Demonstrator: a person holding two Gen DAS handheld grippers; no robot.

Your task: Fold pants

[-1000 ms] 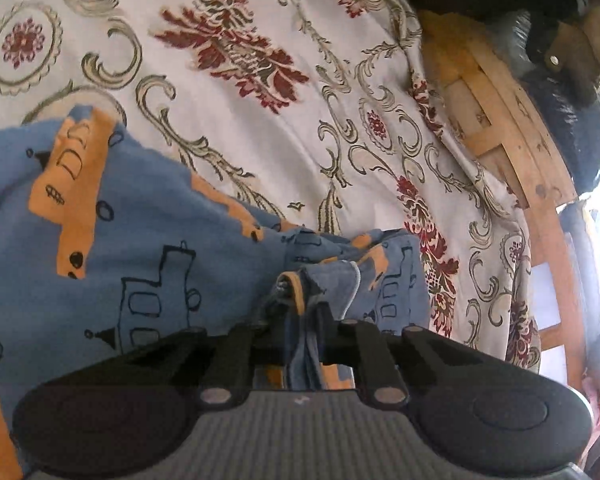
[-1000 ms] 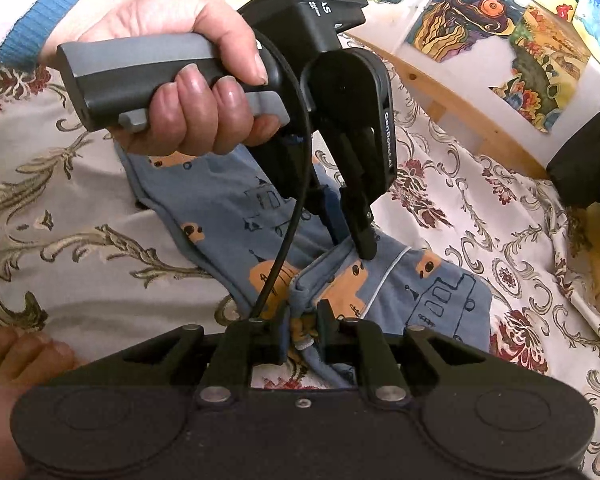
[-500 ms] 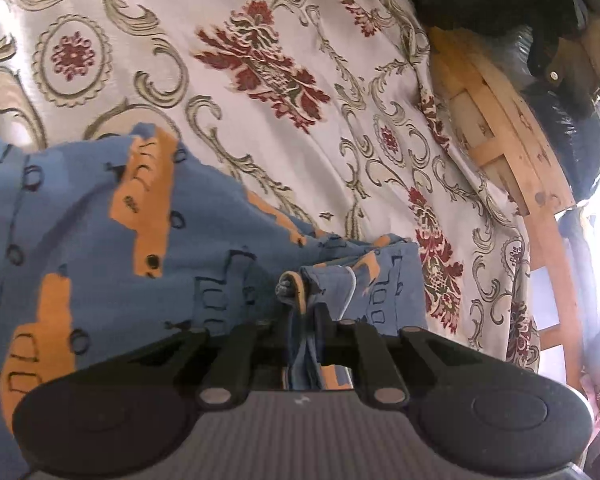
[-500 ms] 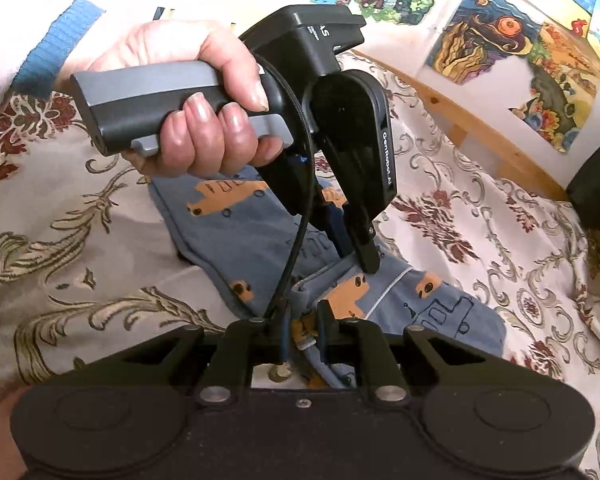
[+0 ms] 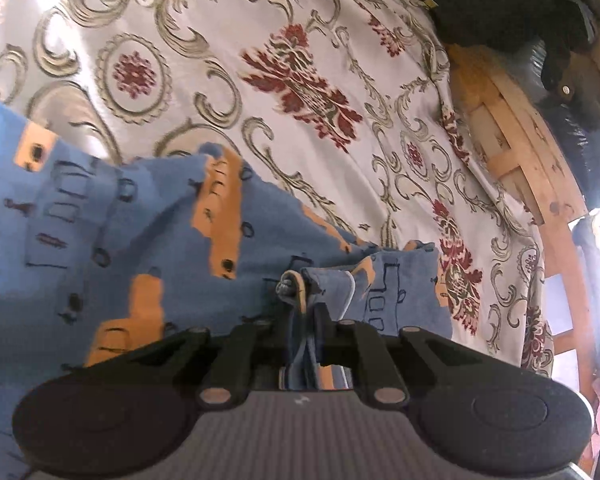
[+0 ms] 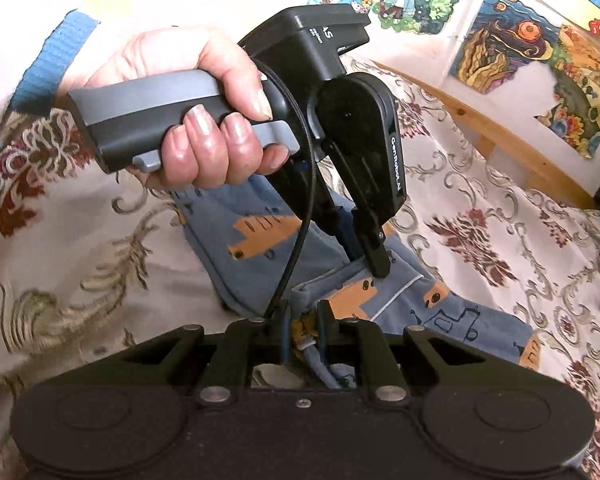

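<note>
Both grippers pinch the blue pants: the right gripper (image 6: 302,330) holds an edge, and just past it the left gripper (image 6: 366,262) holds another. These pants (image 5: 140,240) lie on the flowery bedspread (image 5: 300,80). They look soft and floppy, so edges are best to hold.

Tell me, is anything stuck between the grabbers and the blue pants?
No, nothing visible. The left gripper and the right gripper each have their jaws shut right on the pants, pinching bunched cloth. Only the flowery bedspread lies around them.
</note>
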